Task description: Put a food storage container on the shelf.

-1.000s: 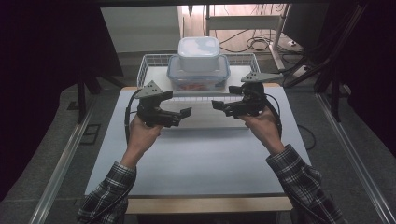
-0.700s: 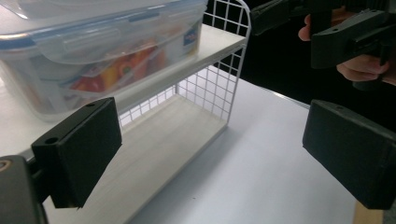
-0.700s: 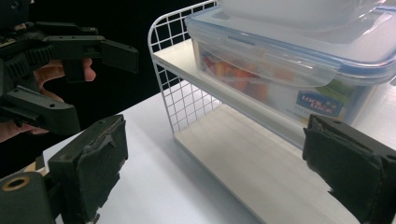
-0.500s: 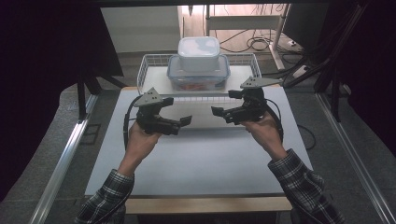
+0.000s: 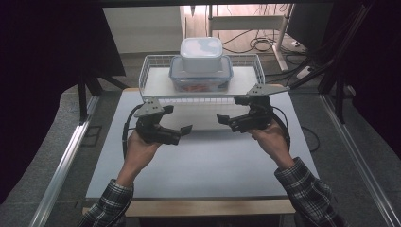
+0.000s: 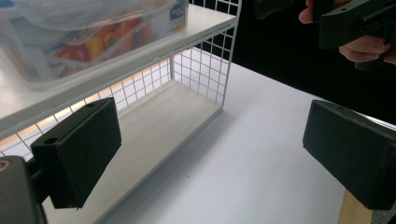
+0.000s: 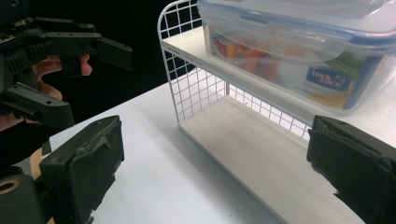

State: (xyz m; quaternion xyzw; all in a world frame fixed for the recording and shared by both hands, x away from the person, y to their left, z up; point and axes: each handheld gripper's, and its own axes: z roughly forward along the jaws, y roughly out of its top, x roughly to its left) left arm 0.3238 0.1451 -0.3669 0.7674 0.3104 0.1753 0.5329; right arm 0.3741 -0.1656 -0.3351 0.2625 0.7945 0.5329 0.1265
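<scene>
A white wire rack (image 5: 156, 80) stands at the table's far edge. On its upper shelf sits a large clear lidded container (image 5: 201, 78) holding colourful food, with a smaller white-lidded container (image 5: 201, 49) stacked on top. My left gripper (image 5: 178, 120) hovers open in front of the rack, left of centre, nothing between its jaws. My right gripper (image 5: 230, 109) hovers open opposite it, also empty. In the left gripper view, my left gripper (image 6: 215, 154) faces the rack's lower shelf (image 6: 159, 126) and the container (image 6: 93, 42). From the right gripper view, my right gripper (image 7: 222, 172) looks at the container (image 7: 299, 51).
The white table top (image 5: 203, 165) stretches toward the person, with a wooden front edge (image 5: 208, 207). Metal rails (image 5: 61, 161) run along both sides of the table. Cables (image 5: 257, 42) lie on the floor behind the rack. The rack's lower shelf (image 7: 261, 149) is bare.
Both grippers have drawn back a little from the rack toward the person, the left one more. Both stay open.
</scene>
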